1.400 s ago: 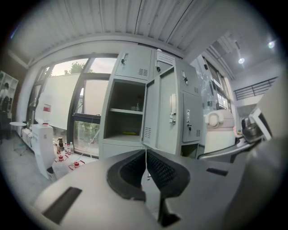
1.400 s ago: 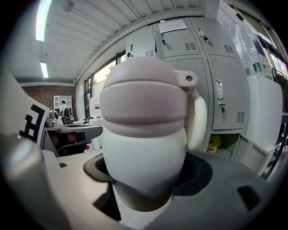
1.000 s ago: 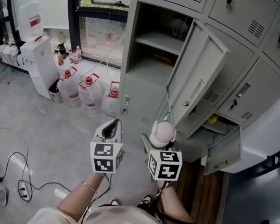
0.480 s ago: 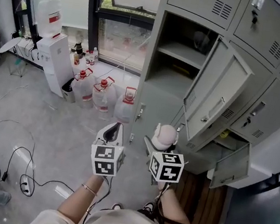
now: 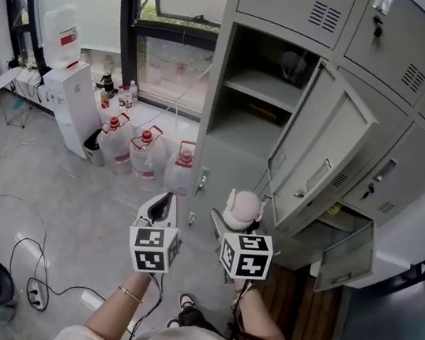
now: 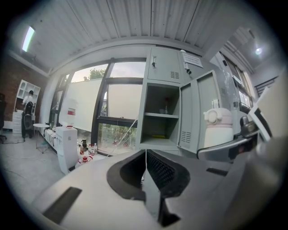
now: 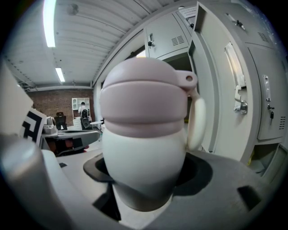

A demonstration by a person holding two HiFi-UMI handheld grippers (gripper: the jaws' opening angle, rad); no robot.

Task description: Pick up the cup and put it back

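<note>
Right fingers (image 7: pixel 227 182) around cup (image 7: pixel 144 134)

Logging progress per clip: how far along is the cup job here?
Done: the pickup; the right gripper is shut on the cup, upright. In hand: holding it before the open locker. Left: setting it back, presumably on its shelf. The left gripper is shut and empty.
</note>
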